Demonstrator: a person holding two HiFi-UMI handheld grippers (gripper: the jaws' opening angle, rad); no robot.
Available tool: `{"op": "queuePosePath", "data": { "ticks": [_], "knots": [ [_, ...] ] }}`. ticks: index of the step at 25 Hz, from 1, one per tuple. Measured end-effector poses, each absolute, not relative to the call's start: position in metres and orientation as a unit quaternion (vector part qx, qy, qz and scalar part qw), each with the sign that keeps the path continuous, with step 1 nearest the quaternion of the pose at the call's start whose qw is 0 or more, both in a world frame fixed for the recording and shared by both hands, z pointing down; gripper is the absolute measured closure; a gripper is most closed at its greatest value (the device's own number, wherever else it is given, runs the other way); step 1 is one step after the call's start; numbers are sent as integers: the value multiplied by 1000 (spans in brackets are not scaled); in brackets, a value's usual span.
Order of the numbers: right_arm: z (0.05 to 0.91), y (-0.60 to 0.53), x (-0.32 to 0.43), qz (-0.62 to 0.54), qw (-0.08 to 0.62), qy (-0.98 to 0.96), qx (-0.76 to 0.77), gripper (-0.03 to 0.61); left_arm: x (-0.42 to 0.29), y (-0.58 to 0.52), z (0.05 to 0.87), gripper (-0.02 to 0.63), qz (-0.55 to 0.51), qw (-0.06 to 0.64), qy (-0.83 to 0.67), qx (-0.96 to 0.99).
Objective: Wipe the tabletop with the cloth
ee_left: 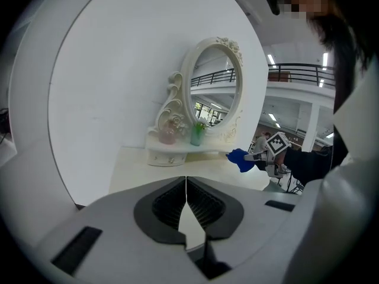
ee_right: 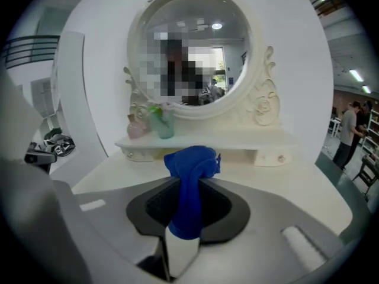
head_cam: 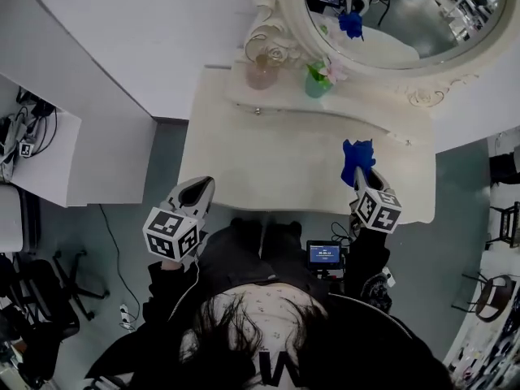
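1. Left tool [head_cam: 197,192], nearest us: jaws together, empty, at the table's [head_cam: 276,169] 8 o'clock edge.
2. Right tool [head_cam: 362,177] clamps the cloth [head_cam: 356,157] at 4 o'clock.
3. We judge that sweeps toward 12 o'clock could topple the pink vase [head_cam: 262,73].

Cloth [ee_right: 190,169]: plain bright blue, in the jaws of the right hand-held gripper [ee_right: 188,205].
Hand-held gripper shells: light grey, with black ribbed pads; the same on the left hand-held gripper [ee_left: 186,188].
Marker cubes [head_cam: 172,234]: white, with black square patterns.
Worktop [head_cam: 276,165]: plain cream, ahead of both hand-held grippers.
Mirror frame [ee_right: 260,108]: cream-white, with carved scrolls, beyond the cloth.
Jars ahead, left of the cloth: pink jar [head_cam: 262,71], green jar [head_cam: 317,82].
Floor [head_cam: 166,169]: dull grey-blue.
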State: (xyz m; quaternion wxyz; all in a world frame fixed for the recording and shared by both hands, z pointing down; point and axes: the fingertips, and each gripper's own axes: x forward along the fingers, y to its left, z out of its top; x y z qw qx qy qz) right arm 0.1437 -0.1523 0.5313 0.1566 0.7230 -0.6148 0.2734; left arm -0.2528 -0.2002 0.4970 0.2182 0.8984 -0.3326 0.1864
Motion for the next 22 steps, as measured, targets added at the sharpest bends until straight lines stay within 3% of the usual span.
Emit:
{"op": "queuePosePath", "data": {
  "ticks": [9, 22],
  "knots": [
    [534, -232, -50, 252, 180, -732, 607, 489, -339, -206, 501, 612, 178, 227, -362, 886],
    [601, -271, -271, 202, 309, -840, 398, 489, -426, -184, 506, 612, 159, 249, -450, 843]
  ]
}}
